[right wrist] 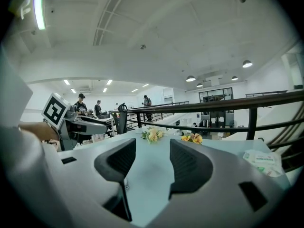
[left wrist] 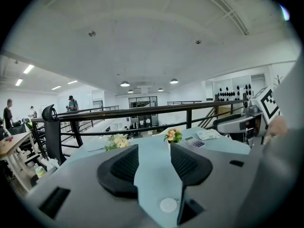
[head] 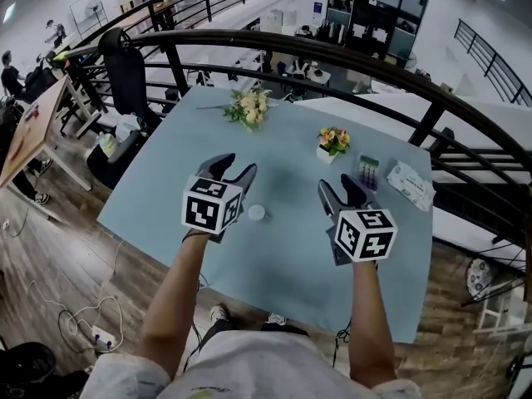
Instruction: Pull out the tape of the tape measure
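— What is the left gripper (head: 234, 169) doing?
— It is hovering over the blue table (head: 283, 260), its jaws standing apart and gripping nothing. The small round white tape measure (head: 257, 213) is lying just to its right.
— And the right gripper (head: 342, 185)?
— It is gaping too, and holding nothing.

I can't tell what the small white disc (head: 256, 213) is; the print on the packet (head: 411, 184) is too small to read.
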Demonstrator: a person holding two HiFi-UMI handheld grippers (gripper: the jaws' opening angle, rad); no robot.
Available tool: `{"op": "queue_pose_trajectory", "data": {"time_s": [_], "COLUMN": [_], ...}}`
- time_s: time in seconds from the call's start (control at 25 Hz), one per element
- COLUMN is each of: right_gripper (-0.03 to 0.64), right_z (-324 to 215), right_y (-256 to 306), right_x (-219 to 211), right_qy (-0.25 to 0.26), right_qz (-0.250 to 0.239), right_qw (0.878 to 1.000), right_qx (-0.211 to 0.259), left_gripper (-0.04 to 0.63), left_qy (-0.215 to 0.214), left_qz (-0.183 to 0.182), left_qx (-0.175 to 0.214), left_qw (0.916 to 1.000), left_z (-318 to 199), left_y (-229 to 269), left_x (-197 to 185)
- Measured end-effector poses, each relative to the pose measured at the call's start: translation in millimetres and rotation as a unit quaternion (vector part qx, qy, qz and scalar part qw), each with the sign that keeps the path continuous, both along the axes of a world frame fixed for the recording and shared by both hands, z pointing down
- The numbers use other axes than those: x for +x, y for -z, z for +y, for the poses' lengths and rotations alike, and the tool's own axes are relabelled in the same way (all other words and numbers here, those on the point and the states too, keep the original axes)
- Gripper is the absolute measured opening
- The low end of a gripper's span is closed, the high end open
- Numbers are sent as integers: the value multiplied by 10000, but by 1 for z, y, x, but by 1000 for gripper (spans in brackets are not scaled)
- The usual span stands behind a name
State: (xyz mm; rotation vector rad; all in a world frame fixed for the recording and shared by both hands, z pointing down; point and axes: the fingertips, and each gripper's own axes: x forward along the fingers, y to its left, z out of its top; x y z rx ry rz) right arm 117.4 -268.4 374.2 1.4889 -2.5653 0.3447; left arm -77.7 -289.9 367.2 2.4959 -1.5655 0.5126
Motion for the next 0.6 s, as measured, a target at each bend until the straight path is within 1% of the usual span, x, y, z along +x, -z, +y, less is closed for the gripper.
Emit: {"op": "queue_pose_trajectory", "data": {"time_s": [0.24, 0.6], "right_gripper": [207, 207], "right_z": [0, 7], "right_y": [-2, -8], "right_x": [-5, -35], "right_qy": [-310, -804], "right_qz": [-14, -65], "right_qw": [9995, 9967], "right_qx": [-28, -93], "left_gripper": [210, 213], "left_qy": [-319, -931], "left_qz": [15, -23], "left_qx": [-61, -169], "left_qw": [9995, 9955], "left_z": [-8, -15], "left_y": [-7, -19], "left_x": [-3, -20]}}
